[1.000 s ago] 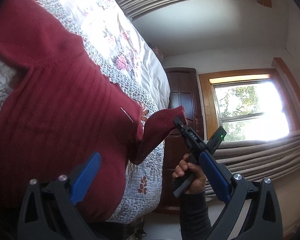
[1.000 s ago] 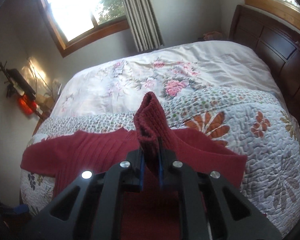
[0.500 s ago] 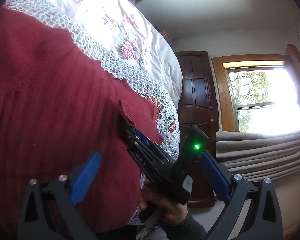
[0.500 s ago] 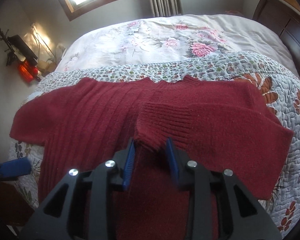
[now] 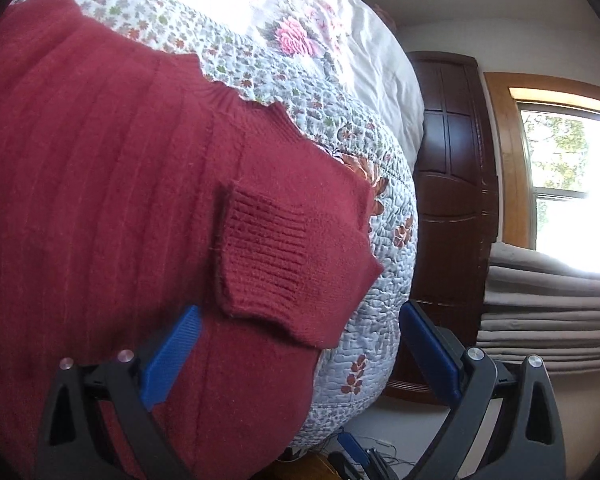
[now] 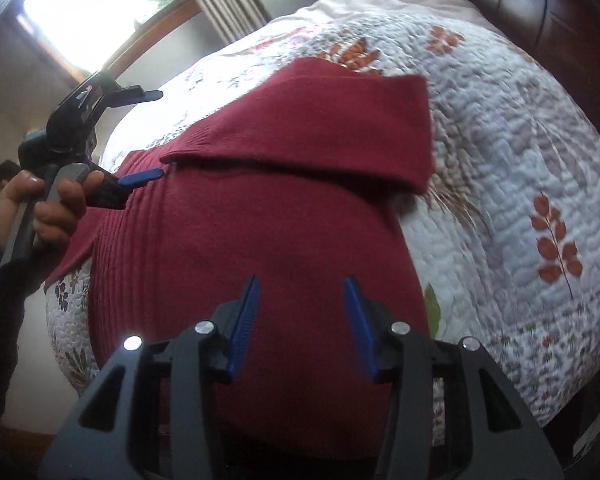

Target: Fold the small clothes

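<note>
R gripper [image 6: 300, 320] wide, empty, over sweater [image 6: 260, 220] | L gripper [image 5: 300, 344] wide, empty | sleeve [image 5: 292, 256] folded across chest, near quilt [image 5: 384, 280] edge

Before my right gripper [image 6: 300, 320] the sweater [image 6: 240, 240] lies on the quilt [image 6: 520, 140], one sleeve [image 6: 320, 132] folded across its body. My left gripper [image 6: 140, 136] hangs over it, ahead to the left.

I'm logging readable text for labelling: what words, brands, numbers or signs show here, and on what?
None can be read.
Left gripper: a pale mark on its black body, too blurred to read.
Red sweater: no tag or print visible.
Quilt: only flower and leaf patterns.
</note>
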Motion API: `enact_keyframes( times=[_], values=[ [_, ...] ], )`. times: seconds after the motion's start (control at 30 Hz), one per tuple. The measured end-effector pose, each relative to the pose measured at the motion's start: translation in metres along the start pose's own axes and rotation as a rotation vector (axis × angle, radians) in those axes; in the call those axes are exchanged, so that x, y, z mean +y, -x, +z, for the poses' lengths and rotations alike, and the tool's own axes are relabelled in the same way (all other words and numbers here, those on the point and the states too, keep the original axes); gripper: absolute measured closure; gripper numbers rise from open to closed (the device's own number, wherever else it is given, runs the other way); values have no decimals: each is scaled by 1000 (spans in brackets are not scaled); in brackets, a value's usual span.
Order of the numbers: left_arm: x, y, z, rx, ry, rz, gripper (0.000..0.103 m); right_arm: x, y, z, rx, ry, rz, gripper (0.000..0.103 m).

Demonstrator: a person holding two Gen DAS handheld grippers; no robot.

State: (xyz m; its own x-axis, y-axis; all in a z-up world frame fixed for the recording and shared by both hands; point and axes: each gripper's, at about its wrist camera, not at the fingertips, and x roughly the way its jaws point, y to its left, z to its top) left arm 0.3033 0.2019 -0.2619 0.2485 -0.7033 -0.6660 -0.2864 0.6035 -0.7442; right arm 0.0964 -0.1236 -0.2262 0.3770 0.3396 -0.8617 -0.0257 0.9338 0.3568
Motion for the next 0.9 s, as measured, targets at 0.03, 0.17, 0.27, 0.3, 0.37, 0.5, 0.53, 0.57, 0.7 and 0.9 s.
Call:
enact_keyframes(
  times=[0.03,0.17,0.27,0.3,0.37,0.5,0.53,0.57,0.7,0.9],
  values=[
    [1,-3,3,9,1,9,5,-6,4,-6,-1,-32,6,58],
    [8,-9,8,42,13,56,38,-10,10,-16,-14,-105,48,58],
    [6,-11,10,50,-29,166,71,-4,14,-18,-27,-118,86,58],
    [4,-12,12,48,-37,191,77,-1,14,-18,-27,-118,101,58],
    [0,-10,15,37,-69,215,93,3,14,-20,-25,-109,116,58],
    [-22,-1,16,12,-168,214,97,11,11,-21,-5,-100,124,58],
    [-29,4,17,1,-187,201,97,11,11,-22,-1,-101,125,58],
    [-35,11,17,-14,-210,183,97,12,10,-22,3,-103,125,58],
    [-52,56,15,-89,-301,136,97,12,9,-22,7,-106,118,58],
    [-20,131,16,-215,-346,201,97,10,6,-23,19,-111,125,58]
  ],
)
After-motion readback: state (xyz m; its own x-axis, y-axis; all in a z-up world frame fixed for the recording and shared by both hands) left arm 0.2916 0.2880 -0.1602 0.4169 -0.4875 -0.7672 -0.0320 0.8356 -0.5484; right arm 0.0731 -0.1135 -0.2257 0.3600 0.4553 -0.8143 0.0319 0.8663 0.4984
